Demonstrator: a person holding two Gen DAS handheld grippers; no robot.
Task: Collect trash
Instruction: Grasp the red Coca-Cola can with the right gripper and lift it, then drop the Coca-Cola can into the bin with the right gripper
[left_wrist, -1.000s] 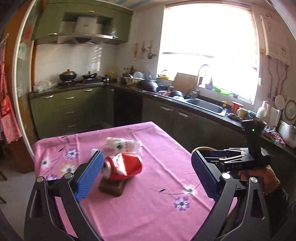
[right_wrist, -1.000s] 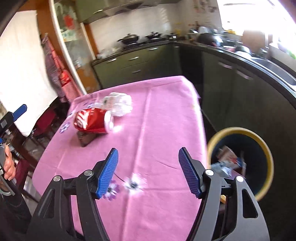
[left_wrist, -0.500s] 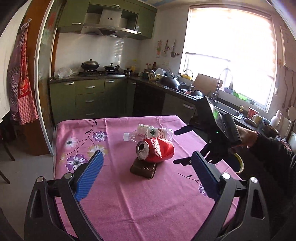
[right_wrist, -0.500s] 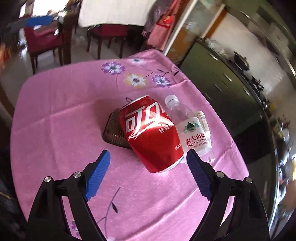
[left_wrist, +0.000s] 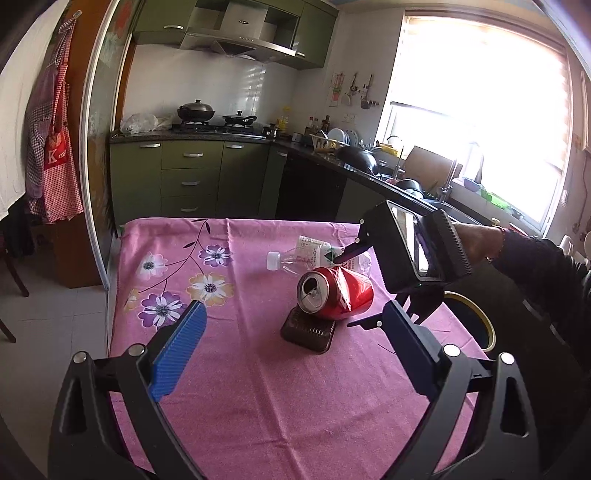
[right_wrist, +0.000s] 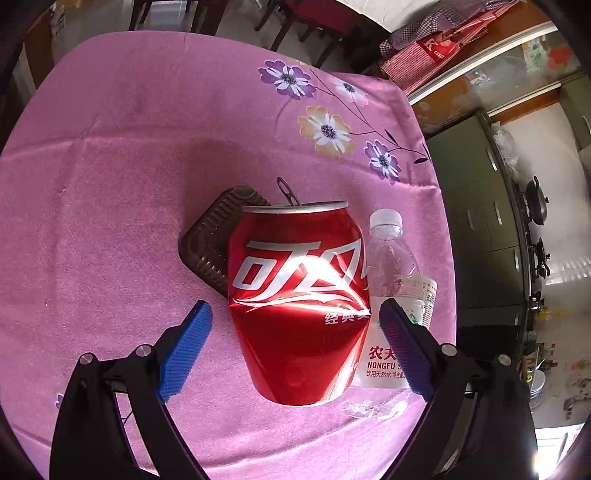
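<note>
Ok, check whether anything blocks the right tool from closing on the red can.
Nothing visible does. The right tool is open with its pads on either side of the dented red can. The plastic bottle lies right beside the can, behind the right pad, so it may get nudged.

Overexposed window (left_wrist: 491, 122) glare; fisheye-curved edges; sharp, bright daylight

A home kitchen: green cabinets (left_wrist: 192, 173), range hood (left_wrist: 236, 37), stove pots (left_wrist: 195, 110) far, sink (left_wrist: 443, 206) right
</note>
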